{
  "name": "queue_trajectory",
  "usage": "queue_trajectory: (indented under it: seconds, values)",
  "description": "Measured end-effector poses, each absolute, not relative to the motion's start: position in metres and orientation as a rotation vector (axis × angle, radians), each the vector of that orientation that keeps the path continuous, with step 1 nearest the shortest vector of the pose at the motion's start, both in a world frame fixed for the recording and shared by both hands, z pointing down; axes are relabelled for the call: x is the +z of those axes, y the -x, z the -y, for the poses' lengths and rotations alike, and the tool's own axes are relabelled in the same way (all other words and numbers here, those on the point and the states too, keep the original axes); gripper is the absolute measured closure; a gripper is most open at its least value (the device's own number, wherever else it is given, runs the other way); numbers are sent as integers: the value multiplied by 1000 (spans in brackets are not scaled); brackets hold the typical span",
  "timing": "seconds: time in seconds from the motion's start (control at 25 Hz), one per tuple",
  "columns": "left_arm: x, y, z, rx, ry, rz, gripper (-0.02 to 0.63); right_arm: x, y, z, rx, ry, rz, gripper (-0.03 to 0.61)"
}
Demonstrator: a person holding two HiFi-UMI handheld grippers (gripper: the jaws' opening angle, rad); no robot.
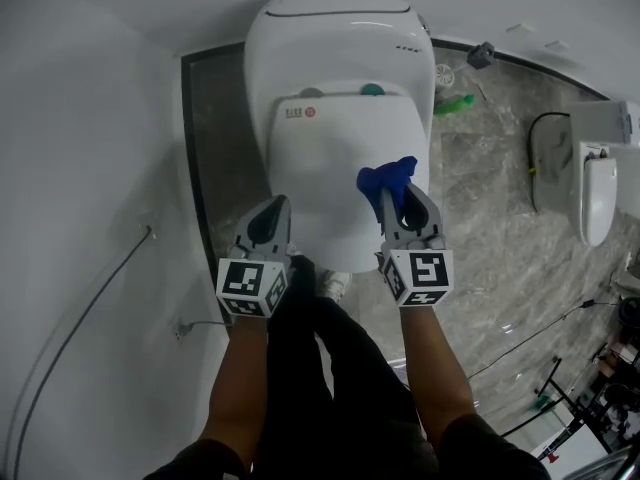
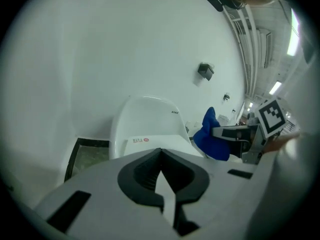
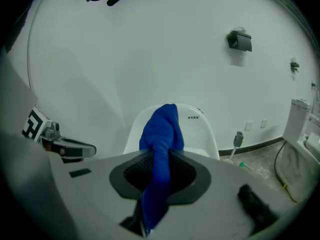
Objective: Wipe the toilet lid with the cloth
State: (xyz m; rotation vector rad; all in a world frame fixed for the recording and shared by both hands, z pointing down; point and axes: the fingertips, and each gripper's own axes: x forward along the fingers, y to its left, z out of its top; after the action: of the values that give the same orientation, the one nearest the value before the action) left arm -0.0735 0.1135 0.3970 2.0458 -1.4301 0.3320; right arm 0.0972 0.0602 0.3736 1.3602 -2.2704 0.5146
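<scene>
The white toilet stands with its lid (image 1: pixel 345 153) down, straight ahead of me. My right gripper (image 1: pixel 398 196) hovers over the lid's front right part and is shut on a blue cloth (image 1: pixel 386 178). In the right gripper view the cloth (image 3: pixel 161 134) bunches up out of the closed jaws and trails back between them. My left gripper (image 1: pixel 275 211) is at the lid's front left edge, shut with nothing in it. In the left gripper view its jaws meet in front of the lid (image 2: pixel 150 140), with the cloth (image 2: pixel 210 136) off to the right.
A white wall curves along the left, with a thin cable (image 1: pixel 95 303) running down it. A second white fixture (image 1: pixel 598 183) stands at the right on the grey marble floor (image 1: pixel 480 188). A green object (image 1: pixel 455 104) lies beside the toilet. The person's dark-clad legs (image 1: pixel 320 368) are below.
</scene>
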Motion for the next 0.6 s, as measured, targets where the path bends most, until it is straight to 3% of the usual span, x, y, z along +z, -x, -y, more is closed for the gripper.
queue_trajectory:
  seconds: [0.6]
  values:
    - [432,154,-17,394,-1973,1529,603,458,68,29,526,-998,2220,511]
